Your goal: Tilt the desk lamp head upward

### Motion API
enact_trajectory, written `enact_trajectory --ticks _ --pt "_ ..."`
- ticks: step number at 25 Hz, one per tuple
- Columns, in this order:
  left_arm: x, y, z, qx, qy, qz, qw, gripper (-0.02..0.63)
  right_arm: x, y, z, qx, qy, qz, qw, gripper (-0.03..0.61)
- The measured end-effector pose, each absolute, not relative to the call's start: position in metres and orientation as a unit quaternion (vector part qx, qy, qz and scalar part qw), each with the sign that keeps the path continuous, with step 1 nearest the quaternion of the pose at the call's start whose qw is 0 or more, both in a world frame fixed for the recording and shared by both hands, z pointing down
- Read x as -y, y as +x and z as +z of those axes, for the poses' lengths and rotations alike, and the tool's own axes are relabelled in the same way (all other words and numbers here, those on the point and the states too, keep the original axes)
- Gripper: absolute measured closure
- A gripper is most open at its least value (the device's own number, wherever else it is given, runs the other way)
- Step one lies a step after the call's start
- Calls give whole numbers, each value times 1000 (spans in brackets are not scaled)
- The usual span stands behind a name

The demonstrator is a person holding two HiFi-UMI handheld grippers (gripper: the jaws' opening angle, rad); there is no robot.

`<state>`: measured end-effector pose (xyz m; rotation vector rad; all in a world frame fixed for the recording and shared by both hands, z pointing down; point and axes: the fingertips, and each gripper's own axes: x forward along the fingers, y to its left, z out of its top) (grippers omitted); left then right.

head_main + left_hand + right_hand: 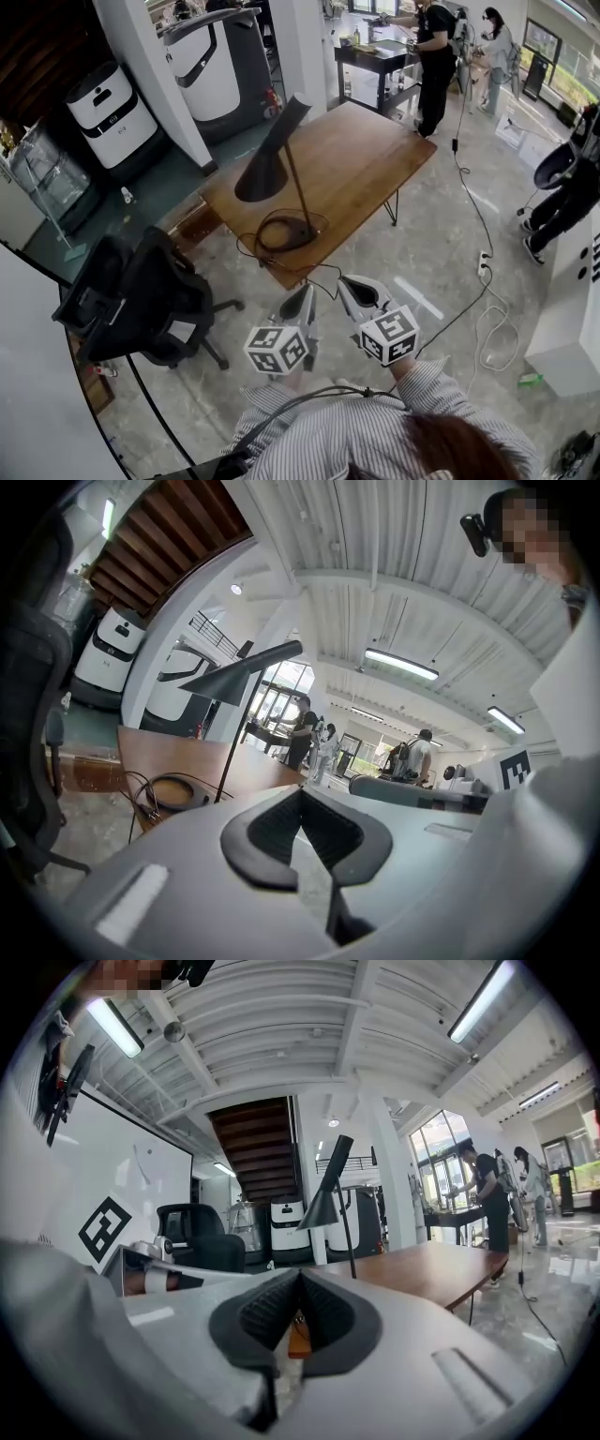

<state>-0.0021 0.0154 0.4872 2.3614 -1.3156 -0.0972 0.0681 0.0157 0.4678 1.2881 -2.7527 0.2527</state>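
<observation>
Head view: held the left gripper (298, 306) and right gripper (362, 294) side by side, short of the desk (375, 159) and well apart from the lamp (298, 192). Found its head (265, 161) ahead and a little left, tipped down, long axis slanting from upper right to lower left. Judged the left gripper slightly nearer.

Left gripper view: had the jaws pressed together on nothing. Saw the head (240, 673) high and left of the jaw line, past the desk edge.

Right gripper view: read those jaws as closed too and empty, with only a sliver of desk behind their gap. Placed the head (328, 1194) above and just right of the jaw line, far off.
</observation>
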Motion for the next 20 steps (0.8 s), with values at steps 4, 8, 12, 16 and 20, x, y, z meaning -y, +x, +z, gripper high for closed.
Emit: enact_trajectory --ticks 4,8,12,16,20 --pt "1 -14 497 484 843 -48 230 609 -1 64 483 903 415 89 68 577" --pt "29 -27 498 486 841 -54 232 609 25 57 490 902 415 89 77 577" --pt "68 -40 494 478 847 -52 224 609 69 43 488 900 421 79 80 577" --pt "112 -57 483 467 856 -56 213 609 113 25 486 900 423 61 89 577" --pt "152 -75 479 458 862 -60 209 609 159 15 484 889 445 57 87 575"
